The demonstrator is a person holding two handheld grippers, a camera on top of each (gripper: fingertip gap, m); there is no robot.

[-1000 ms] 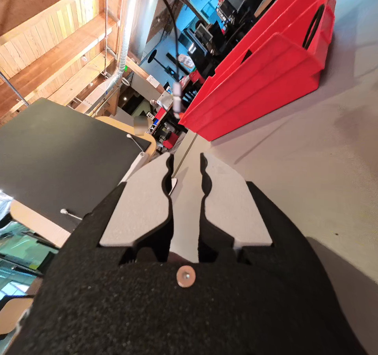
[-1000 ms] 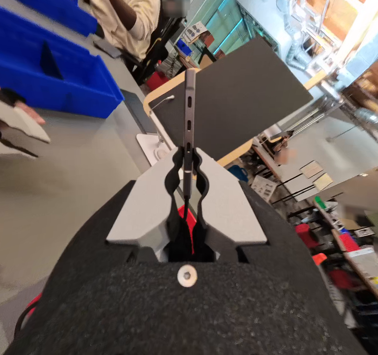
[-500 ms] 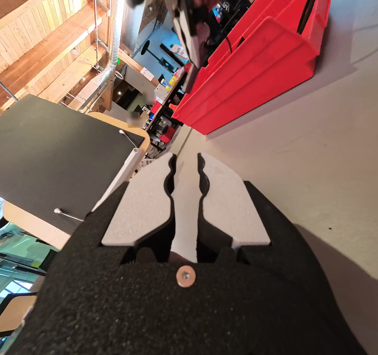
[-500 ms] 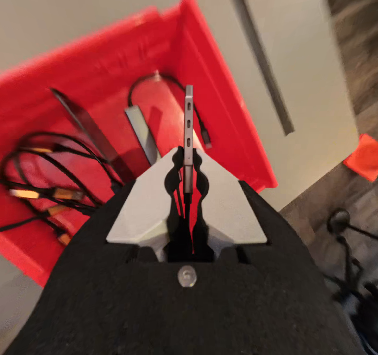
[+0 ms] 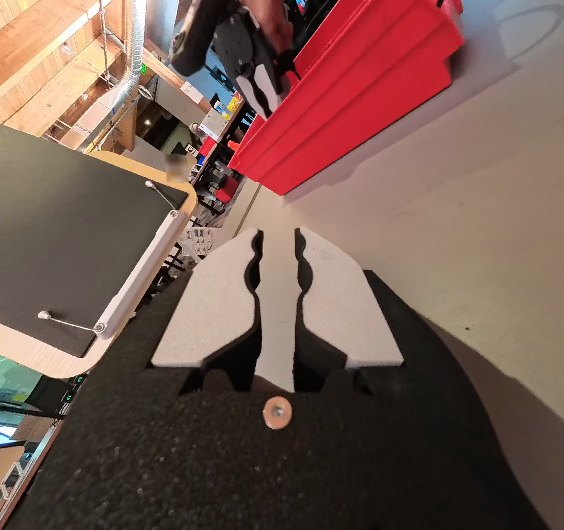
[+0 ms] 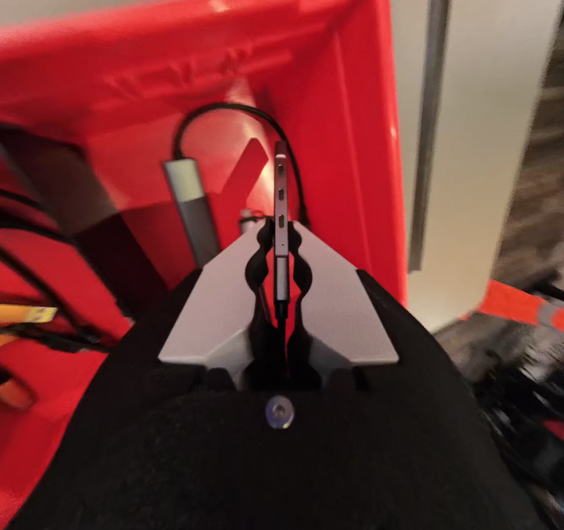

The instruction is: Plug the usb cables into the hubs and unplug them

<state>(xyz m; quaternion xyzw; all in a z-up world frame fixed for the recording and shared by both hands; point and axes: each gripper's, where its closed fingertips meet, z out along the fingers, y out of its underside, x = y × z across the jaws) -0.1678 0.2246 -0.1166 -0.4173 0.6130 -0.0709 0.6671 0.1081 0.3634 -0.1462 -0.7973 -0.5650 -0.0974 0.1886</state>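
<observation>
We are over the red bin [image 6: 351,94], which sits at the corner of the pale tabletop [image 5: 457,240], and our judgement is that the step in hand is setting the slim grey hub [image 6: 280,198] down among the others inside it. To do that well we should lower the hub flat toward a bare patch of the bin floor, clear of the second hub [image 6: 190,201] that leans just to its left and clear of the black cable [image 6: 232,108] that loops over both, and part the fingers only once the hub rests on something; dropping it from height could snag its own lead, which trails back between the fingers. More black cables with orange plugs [image 6: 33,314] lie along the bin's left side, so we steer away from that tangle. The view is blurred, so we cannot tell whether any cable is seated in the hub's side ports. The right gripper [image 6: 280,228] points down into the bin and is clamped on the hub, edge-on, with the row of ports facing the camera and most of its length sticking out beyond the fingertips. In the left wrist view the same gripper [image 5: 259,88] shows far off, held in a hand [image 5: 265,6] above the bin's rim. The left gripper [image 5: 276,234] hangs beside the tabletop, tilted sideways, with a clear gap between its fingers and nothing held.
</observation>
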